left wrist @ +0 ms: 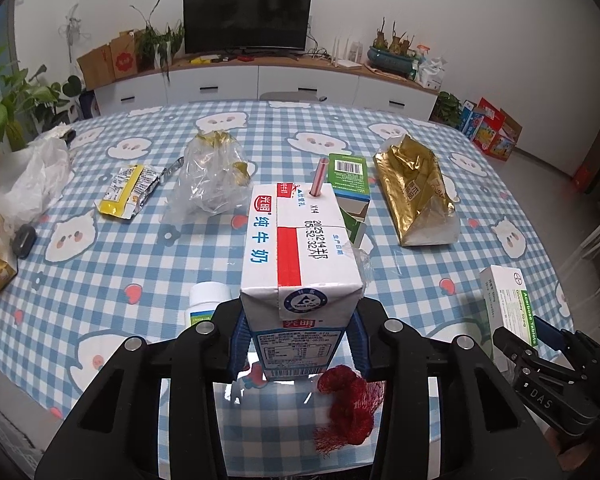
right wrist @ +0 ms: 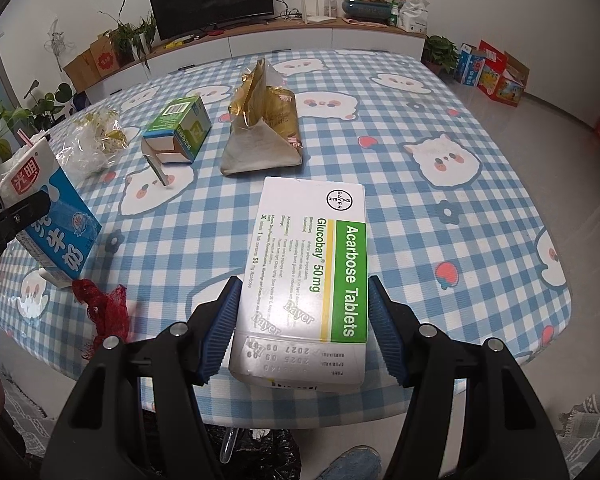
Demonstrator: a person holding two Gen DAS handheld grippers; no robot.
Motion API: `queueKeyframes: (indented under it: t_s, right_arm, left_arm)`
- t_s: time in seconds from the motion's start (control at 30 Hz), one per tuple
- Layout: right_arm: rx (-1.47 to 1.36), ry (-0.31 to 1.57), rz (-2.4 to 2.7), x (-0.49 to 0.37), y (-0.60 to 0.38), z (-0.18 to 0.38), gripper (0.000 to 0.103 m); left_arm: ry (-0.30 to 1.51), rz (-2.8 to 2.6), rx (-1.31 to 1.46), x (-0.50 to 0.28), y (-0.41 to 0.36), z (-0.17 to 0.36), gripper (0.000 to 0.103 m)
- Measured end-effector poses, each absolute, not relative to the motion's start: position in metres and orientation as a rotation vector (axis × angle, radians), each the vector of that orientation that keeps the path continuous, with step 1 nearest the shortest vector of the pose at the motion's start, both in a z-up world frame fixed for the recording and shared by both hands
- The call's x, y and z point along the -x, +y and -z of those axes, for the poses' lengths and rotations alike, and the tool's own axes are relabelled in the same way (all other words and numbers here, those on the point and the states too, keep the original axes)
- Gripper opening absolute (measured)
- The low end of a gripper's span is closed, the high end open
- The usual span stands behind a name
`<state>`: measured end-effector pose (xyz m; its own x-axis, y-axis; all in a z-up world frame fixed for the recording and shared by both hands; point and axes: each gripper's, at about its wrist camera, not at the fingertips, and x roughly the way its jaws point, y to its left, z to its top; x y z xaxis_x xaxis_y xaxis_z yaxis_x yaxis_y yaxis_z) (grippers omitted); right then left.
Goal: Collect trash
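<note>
The left tool point(left wrist: 298, 336) is clamping a rectangular milk carton point(left wrist: 300, 256) between its ribbed blue pads, which are pressing on the carton's lower sides; a pink straw point(left wrist: 319, 176) is sticking out of the carton's glossy white top. The right tool point(right wrist: 302, 320) is gripping a flat white cardboard tablet box point(right wrist: 308, 276) with a green band, its ridged blue pads sitting against the box's two long edges. Both items are being held above the table point(left wrist: 400, 280), which is wearing a blue-and-white checked cloth printed with cartoon faces. Below the carton, a scrunched red mesh net point(left wrist: 346, 404) is lying on the cloth, with a white plastic pill bottle point(left wrist: 208, 300) just to its left. Farther back, a crinkled clear plastic bag point(left wrist: 212, 180) is sitting near a yellow foil wrapper point(left wrist: 128, 192), a small green cardboard box point(left wrist: 350, 184) with an opened flap is lying behind the carton, and a creased, shiny gold foil bag point(left wrist: 420, 196) is resting to the right of that box.
</note>
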<state>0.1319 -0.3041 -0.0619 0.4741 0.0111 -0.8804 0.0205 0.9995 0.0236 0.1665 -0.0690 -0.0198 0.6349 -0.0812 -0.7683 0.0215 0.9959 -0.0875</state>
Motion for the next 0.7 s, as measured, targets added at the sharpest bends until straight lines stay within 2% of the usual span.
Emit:
queueKeyframes:
  t_s: [0.7]
  right_arm:
    - [-0.053, 0.989, -0.021, -0.081, -0.293, 0.023, 0.06]
  left_arm:
    - [0.87, 0.081, 0.088, -0.095, -0.068, 0.001, 0.04]
